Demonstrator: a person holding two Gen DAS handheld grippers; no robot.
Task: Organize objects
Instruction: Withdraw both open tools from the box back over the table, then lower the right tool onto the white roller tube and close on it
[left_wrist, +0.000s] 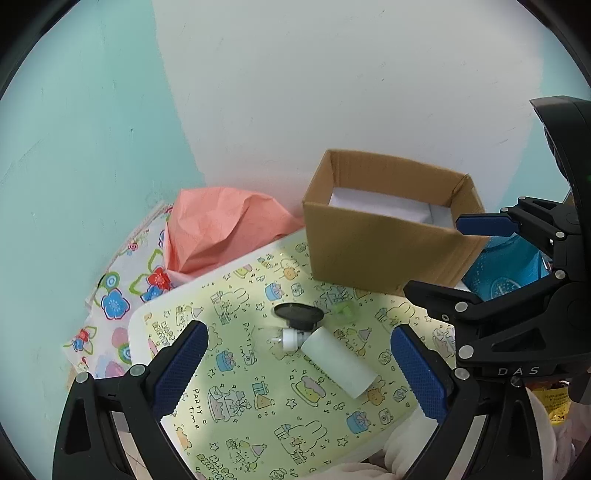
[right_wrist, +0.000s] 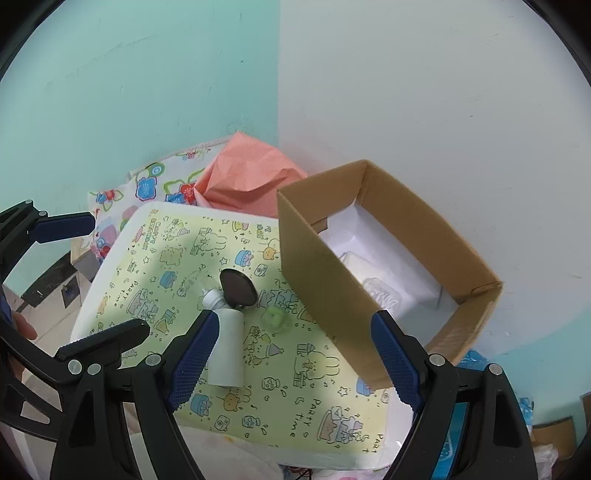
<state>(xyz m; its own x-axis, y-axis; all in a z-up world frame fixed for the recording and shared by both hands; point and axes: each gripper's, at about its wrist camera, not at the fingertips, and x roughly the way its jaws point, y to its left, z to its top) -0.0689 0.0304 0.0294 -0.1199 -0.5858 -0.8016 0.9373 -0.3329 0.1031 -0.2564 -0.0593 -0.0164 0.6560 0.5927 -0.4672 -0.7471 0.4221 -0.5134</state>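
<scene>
A white spray bottle (left_wrist: 338, 363) (right_wrist: 229, 350) lies on its side on a yellow party-print mat (left_wrist: 258, 398) (right_wrist: 325, 350). A black disc (left_wrist: 298, 313) (right_wrist: 238, 288) sits at its nozzle end. A small clear-green piece (left_wrist: 345, 309) (right_wrist: 273, 317) lies beside them. An open cardboard box (left_wrist: 369, 247) (right_wrist: 314, 280) stands behind, with a white packet (right_wrist: 376, 286) inside. My left gripper (left_wrist: 299, 369) (right_wrist: 114, 275) is open above the bottle. My right gripper (right_wrist: 295, 360) (left_wrist: 439, 258) is open beside the box, and nothing is held.
Crumpled pink paper (left_wrist: 221, 229) (right_wrist: 251, 177) and a floral cloth (left_wrist: 122, 288) (right_wrist: 147, 184) lie at the back left against the wall. A blue packet (left_wrist: 509, 269) lies to the right of the box. The mat covers a small white table (right_wrist: 110, 258).
</scene>
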